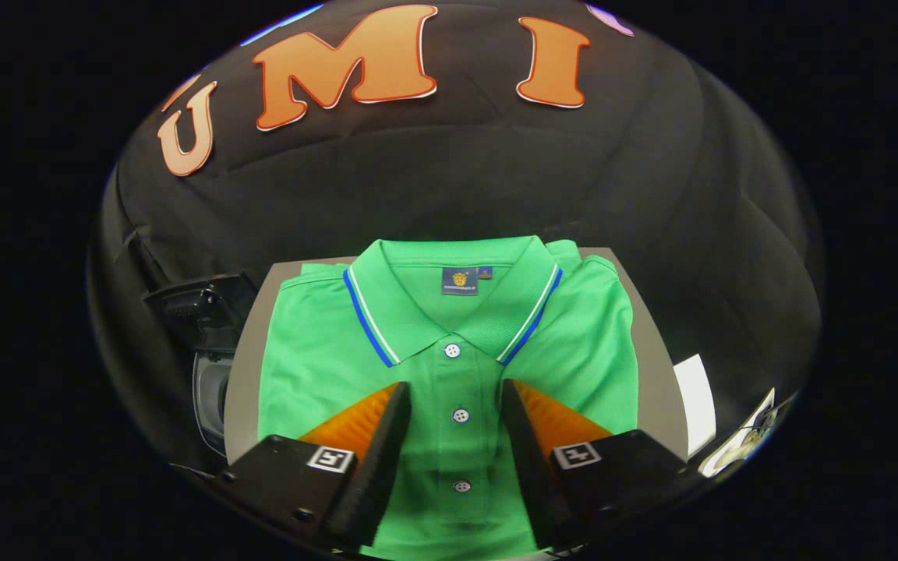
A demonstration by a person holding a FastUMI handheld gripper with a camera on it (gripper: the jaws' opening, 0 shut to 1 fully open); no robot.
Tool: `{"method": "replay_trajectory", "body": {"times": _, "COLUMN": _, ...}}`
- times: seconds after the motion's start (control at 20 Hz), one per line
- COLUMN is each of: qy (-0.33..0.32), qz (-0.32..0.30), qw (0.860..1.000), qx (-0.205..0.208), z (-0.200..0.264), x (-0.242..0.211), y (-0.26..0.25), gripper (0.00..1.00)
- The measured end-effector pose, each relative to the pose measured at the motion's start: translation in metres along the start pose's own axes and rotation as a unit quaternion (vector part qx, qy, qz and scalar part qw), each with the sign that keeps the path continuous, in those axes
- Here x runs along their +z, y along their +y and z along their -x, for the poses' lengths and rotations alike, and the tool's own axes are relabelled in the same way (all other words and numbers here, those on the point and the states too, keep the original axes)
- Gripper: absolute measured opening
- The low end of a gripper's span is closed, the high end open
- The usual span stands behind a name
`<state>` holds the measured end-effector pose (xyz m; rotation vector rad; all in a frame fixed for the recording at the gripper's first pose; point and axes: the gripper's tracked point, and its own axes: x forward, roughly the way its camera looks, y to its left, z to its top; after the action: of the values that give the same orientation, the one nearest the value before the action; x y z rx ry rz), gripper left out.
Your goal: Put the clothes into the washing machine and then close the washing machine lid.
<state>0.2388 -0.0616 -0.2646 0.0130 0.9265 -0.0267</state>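
Note:
A folded green polo shirt (316,351) with a blue-and-white striped collar lies flat on a grey table (242,374). My gripper (454,387) hovers over the shirt's button placket, open, with the white buttons showing in the gap between the fingers. Nothing is held between them. To the left of the table and lower down stands the washing machine (207,343), dark on top with a pale opening; most of it is hidden by the table edge.
Black cloth walls close the booth behind and beside the table. A white sheet (697,401) lies at the table's right edge, with some small pale objects (749,440) beyond it.

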Motion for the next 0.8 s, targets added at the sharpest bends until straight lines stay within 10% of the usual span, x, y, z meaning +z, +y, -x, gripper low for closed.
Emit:
{"method": "replay_trajectory", "body": {"times": 0.25, "qy": 0.016, "qz": 0.021, "qw": 1.0, "qx": -0.006, "z": 0.0008, "x": 0.0013, "y": 0.0053, "gripper": 0.34}}
{"method": "replay_trajectory", "body": {"times": 0.8, "qy": -0.024, "qz": 0.0, "qw": 1.0, "qx": 0.013, "z": 0.0069, "x": 0.0079, "y": 0.0058, "gripper": 0.13}}
